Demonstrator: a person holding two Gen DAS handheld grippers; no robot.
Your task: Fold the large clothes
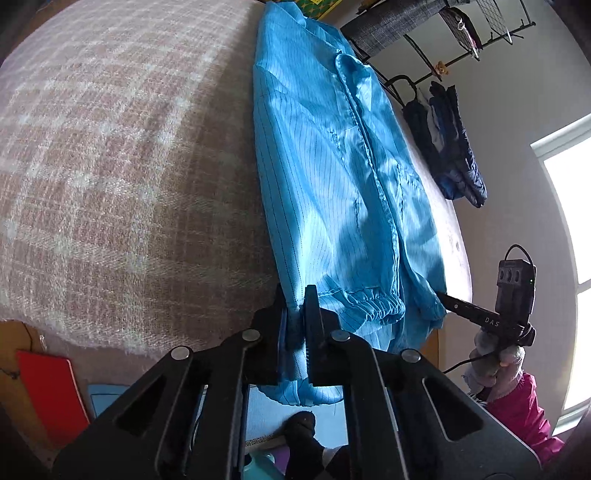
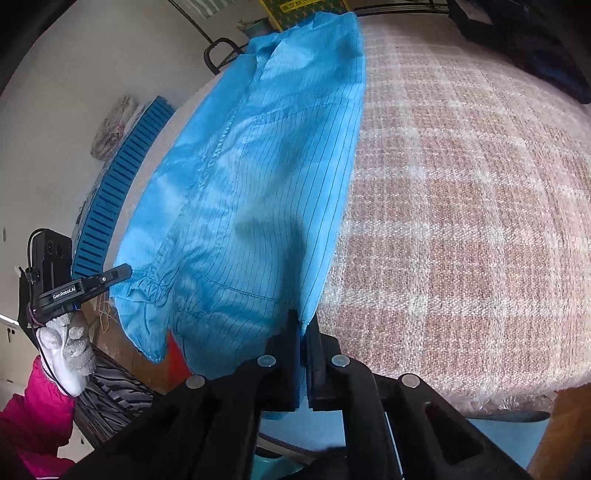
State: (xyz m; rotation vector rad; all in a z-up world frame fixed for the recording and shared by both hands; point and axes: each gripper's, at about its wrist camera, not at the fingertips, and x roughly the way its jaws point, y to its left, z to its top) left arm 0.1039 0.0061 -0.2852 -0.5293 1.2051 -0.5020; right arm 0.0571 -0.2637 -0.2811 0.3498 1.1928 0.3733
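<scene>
Plaid blanket (image 1: 110, 166) centre; white wall (image 1: 498, 110) and wire rack (image 1: 491, 22) upper right; bright window (image 1: 572, 258) right edge.

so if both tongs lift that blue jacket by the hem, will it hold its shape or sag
The blue jacket will probably sag: its thin fabric already drapes limply over the bed's edge. It looks light, and the sheen suggests it may slip, though both left tongs and right tongs pinch its hem.
</scene>
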